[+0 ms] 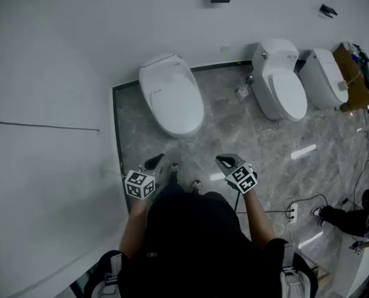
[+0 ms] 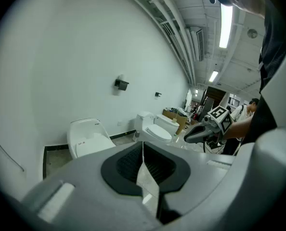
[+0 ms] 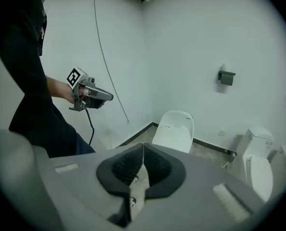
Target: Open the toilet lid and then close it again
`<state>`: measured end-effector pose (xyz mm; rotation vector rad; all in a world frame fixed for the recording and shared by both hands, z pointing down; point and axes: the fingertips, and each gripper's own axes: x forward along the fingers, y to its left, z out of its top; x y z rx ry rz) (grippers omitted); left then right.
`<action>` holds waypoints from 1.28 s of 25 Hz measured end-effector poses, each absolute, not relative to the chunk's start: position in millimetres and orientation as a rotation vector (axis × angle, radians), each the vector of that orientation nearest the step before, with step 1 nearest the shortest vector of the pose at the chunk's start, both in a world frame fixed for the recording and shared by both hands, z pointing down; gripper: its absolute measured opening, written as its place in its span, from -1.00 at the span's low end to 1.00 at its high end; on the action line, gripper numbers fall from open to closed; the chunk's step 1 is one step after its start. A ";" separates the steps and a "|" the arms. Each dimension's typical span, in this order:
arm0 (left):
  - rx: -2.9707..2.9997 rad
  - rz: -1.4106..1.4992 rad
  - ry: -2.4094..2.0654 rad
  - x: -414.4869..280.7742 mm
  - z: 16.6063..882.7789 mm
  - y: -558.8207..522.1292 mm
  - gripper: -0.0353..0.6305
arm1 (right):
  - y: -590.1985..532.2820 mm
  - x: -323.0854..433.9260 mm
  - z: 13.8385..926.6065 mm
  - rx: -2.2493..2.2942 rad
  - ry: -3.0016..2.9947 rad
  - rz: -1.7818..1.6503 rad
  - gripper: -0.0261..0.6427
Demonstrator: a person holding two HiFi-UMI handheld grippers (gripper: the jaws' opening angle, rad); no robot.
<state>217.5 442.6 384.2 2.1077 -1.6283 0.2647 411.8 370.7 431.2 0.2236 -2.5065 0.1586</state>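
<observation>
Head view has us standing on the grey marble floor [image 1: 234, 129], facing a row of white toilets along the white wall [image 1: 79, 42]. At left, our left gripper [image 1: 154, 162] hangs in the air with its jaws pressed together on nothing. Ahead of it sits the nearest toilet [image 1: 163, 64], its lid [image 1: 175, 101] down, well apart from both grippers. Our right gripper [image 1: 224, 161] hovers beside the left, its jaws likewise closed and empty. Further right stand a second toilet [image 1: 282, 85] and a third toilet [image 1: 324, 76], both with lids down.
</observation>
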 end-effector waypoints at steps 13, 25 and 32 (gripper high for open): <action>2.092 0.251 -1.649 212.4 390.1 442.5 -0.84 | 372.3 416.5 440.3 0.229 -2.488 0.169 -0.91; 2.049 0.194 -1.617 160.5 402.7 393.6 -0.84 | 336.5 389.4 449.6 0.241 -2.408 0.224 -0.91; 2.040 0.195 -1.568 122.7 414.8 350.8 -0.84 | 298.8 360.4 452.6 0.241 -2.328 0.199 -0.91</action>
